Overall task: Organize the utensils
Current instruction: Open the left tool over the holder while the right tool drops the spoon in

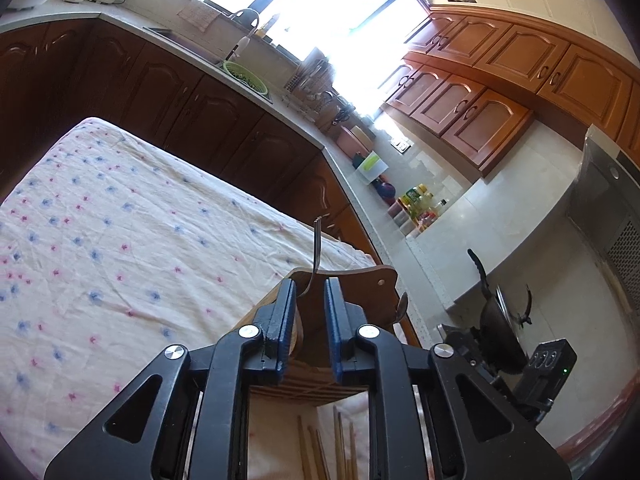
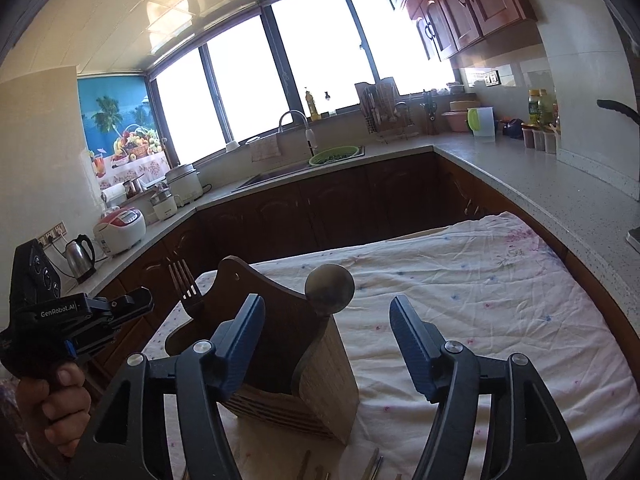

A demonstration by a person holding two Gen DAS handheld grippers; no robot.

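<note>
Both utensils (image 2: 329,289) upright beyond right gripper (image 2: 327,338).

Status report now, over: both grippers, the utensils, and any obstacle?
Left gripper open, fork in wooden holder. Right gripper open, empty, spoon in holder. Chopsticks lie on cloth. Nothing in the way.

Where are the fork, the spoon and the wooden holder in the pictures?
fork (image 2: 185,283): right wrist view, on its tines.
spoon (image 2: 329,289): right wrist view, on the round bowl.
wooden holder (image 2: 326,380): right wrist view, on its front wall.
</note>
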